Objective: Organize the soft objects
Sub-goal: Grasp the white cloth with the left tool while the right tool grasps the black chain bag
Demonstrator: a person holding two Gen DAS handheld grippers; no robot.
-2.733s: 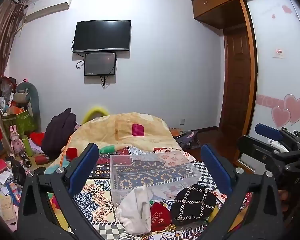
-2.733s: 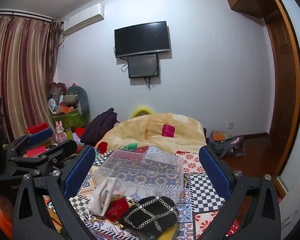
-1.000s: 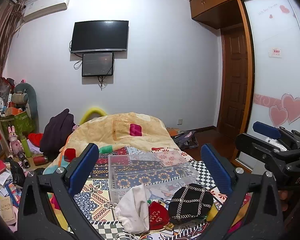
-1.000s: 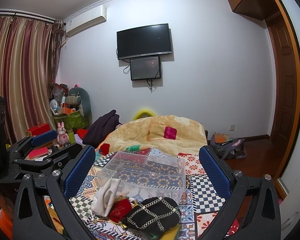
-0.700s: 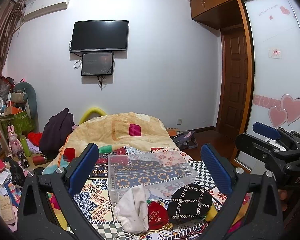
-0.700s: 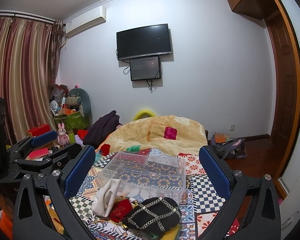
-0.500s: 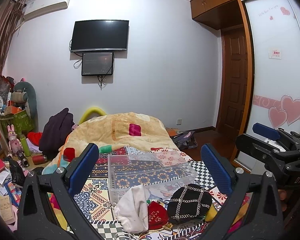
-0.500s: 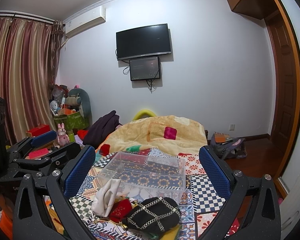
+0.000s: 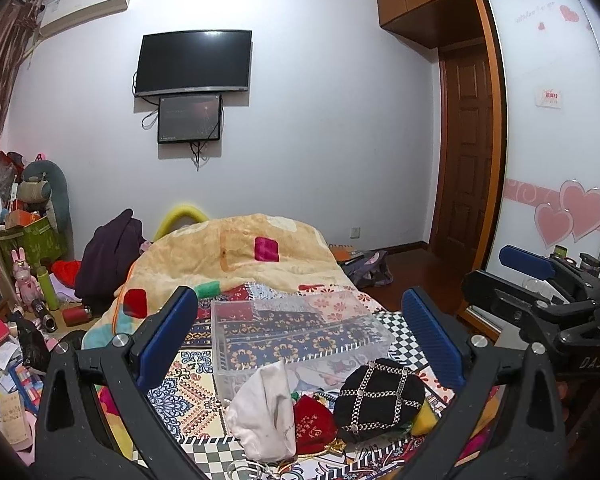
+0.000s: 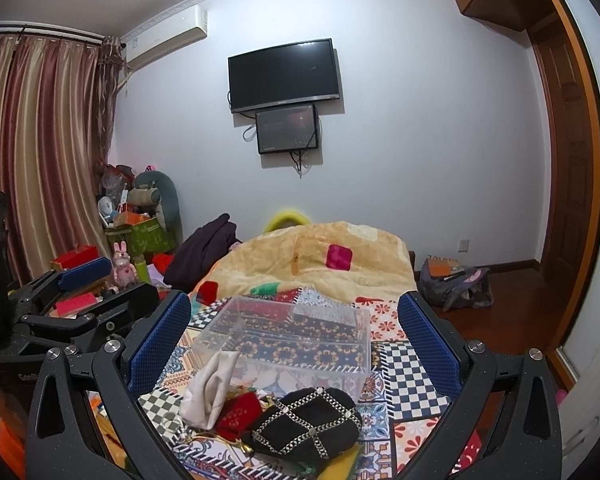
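A clear plastic box (image 9: pixel 300 332) (image 10: pixel 296 336) stands empty on the patterned bedspread. In front of it lie a white cloth pouch (image 9: pixel 266 416) (image 10: pixel 210 390), a red pouch (image 9: pixel 314 422) (image 10: pixel 238 414) and a black chain-trimmed soft bag (image 9: pixel 380 400) (image 10: pixel 308 424). My left gripper (image 9: pixel 300 344) is open and empty, held above and short of the pile. My right gripper (image 10: pixel 296 344) is open and empty too, held above the pile. Each gripper shows in the other's view: the right one (image 9: pixel 540 300), the left one (image 10: pixel 68 304).
A beige quilt (image 9: pixel 240 256) is heaped at the far end of the bed. Clutter, boxes and a pink rabbit figure (image 10: pixel 124 266) crowd the left side. A bag (image 10: pixel 456 284) lies on the wooden floor at right. A wardrobe with heart decals (image 9: pixel 560 216) stands right.
Both grippers have stayed almost still, with a slight drift of view. The jaws stay open and the pile has not moved.
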